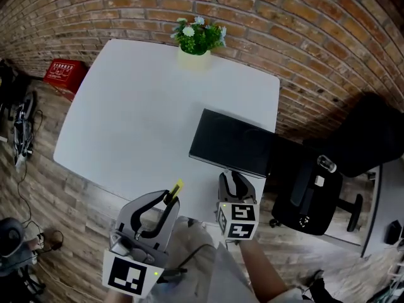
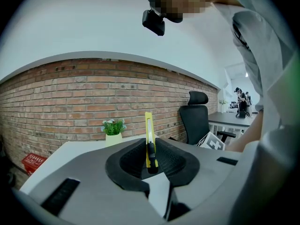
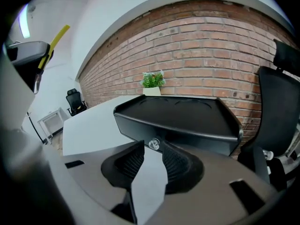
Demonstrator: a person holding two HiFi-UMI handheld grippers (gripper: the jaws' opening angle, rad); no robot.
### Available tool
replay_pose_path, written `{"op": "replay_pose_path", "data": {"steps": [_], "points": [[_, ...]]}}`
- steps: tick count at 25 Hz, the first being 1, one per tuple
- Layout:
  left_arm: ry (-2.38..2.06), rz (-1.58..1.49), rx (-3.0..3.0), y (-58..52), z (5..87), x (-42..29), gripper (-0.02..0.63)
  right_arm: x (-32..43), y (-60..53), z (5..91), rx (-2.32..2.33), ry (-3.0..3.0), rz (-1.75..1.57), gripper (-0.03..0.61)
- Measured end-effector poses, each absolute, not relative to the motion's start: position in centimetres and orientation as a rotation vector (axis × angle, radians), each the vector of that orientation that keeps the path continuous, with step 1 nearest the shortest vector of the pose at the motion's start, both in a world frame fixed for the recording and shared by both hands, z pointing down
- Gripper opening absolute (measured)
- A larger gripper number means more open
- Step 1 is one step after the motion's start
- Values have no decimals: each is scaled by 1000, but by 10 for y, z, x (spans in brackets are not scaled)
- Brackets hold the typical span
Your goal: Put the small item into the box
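My left gripper (image 1: 169,201) is off the near edge of the white table (image 1: 145,106), shut on a yellow utility knife (image 1: 175,189). In the left gripper view the knife (image 2: 148,135) stands upright, pinched between the pads of that gripper (image 2: 151,161). A black box (image 1: 233,142) lies on the table's right side. My right gripper (image 1: 235,177) is at its near face. In the right gripper view a small clear knob (image 3: 153,144) on the box (image 3: 178,114) sits between the jaw tips of the right gripper (image 3: 153,147), which are narrowly apart.
A potted plant (image 1: 197,40) stands at the table's far edge by the brick wall. A black office chair (image 1: 315,188) is to the right of the table. A red crate (image 1: 63,74) sits on the floor at the left.
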State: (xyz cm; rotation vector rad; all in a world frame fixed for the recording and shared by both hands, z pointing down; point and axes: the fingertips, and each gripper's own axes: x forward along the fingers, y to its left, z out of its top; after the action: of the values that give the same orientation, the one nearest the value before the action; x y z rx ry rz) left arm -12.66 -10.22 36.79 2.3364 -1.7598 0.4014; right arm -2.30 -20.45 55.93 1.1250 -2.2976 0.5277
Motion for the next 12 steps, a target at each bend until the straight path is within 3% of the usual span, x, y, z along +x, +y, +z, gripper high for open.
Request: {"op": "replay_pose_path", "data": {"steps": [12], "points": [[-1763,402,2320,-99,372,-134,74,-25,-213,572,1199,-2243,649,92]]}}
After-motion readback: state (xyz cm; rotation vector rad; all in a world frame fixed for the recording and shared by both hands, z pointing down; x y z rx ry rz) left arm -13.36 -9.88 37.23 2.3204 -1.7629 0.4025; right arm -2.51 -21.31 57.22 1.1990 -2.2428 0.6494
